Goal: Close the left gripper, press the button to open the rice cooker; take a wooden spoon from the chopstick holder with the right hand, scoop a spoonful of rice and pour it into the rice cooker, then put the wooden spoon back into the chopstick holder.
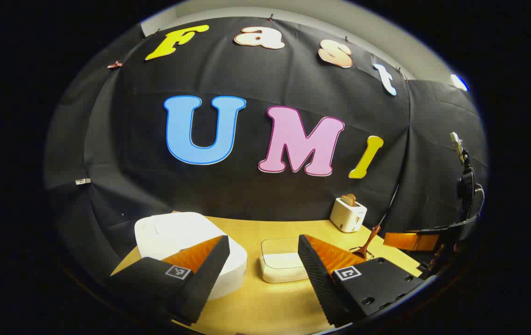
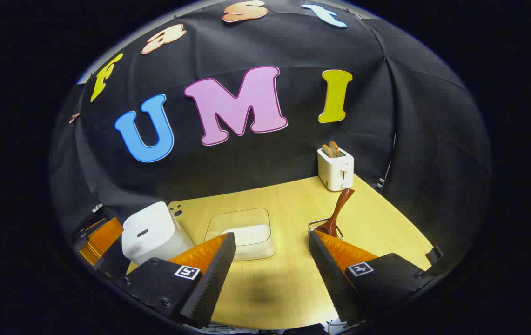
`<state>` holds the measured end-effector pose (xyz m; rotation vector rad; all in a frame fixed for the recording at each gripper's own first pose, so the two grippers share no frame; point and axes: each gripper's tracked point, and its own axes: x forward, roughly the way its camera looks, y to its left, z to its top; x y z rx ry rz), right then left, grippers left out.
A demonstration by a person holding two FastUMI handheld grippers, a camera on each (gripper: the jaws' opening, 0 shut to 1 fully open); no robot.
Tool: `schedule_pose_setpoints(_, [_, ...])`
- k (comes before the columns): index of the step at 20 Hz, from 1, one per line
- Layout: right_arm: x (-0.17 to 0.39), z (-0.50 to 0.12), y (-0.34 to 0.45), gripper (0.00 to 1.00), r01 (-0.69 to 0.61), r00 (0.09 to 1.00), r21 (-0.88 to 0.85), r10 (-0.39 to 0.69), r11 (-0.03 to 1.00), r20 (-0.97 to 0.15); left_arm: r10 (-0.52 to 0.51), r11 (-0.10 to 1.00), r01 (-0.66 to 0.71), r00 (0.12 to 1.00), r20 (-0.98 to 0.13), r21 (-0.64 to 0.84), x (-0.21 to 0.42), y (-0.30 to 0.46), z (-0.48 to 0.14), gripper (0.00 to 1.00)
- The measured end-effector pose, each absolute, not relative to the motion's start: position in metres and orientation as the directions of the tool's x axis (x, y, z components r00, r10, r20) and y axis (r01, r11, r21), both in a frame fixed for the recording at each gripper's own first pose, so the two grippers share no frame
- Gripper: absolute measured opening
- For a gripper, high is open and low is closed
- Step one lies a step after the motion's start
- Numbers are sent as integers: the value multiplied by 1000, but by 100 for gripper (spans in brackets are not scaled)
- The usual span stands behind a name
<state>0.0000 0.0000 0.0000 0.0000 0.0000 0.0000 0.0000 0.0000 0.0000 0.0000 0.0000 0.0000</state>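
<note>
Both tools agape over table (image 2: 293, 279); toaster (image 2: 335, 168) at rear, spoon (image 2: 337, 211) maybe in holder.

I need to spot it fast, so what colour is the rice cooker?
The rice cooker is plain white, shown best in the right gripper view.

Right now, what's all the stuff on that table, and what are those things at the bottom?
Rice cooker: one, white, lid down, table's left side.
Clear container: one, transparent, rice inside, table's middle.
Wooden spoon: one, brown, upright in a wire chopstick holder, right of the container.
Toaster: one, white, bread in its slots, far right by the wall.
Table: one, light wood.
Left gripper: jaws open, above the table.
Right gripper: jaws open, empty.
</note>
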Motion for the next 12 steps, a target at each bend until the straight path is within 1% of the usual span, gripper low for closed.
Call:
schedule_pose_setpoints(3, [8,12,-20,98,37,999,34,-38,999,24,-26,999,26,1000,14,-21,5,-10,7,96])
schedule_pose_setpoints(5, [13,13,-25,98,42,999,53,-43,998,19,-36,999,35,999,-7,-39,9,-14,5,95])
schedule_pose_setpoints(8, [20,12,-23,98,28,1000,49,-28,998,10,17,1000,-17,1000,-8,-24,17,-2,6,96])
schedule_pose_setpoints(10, [25,13,-21,98,14,1000,33,-14,999,9,16,999,-16,1000,-6,-47,24,0,7,96])
schedule_pose_setpoints(12, [30,14,-25,98,20,1000,26,-20,999,4,36,997,-36,999,-6,-66,30,7,8,96])
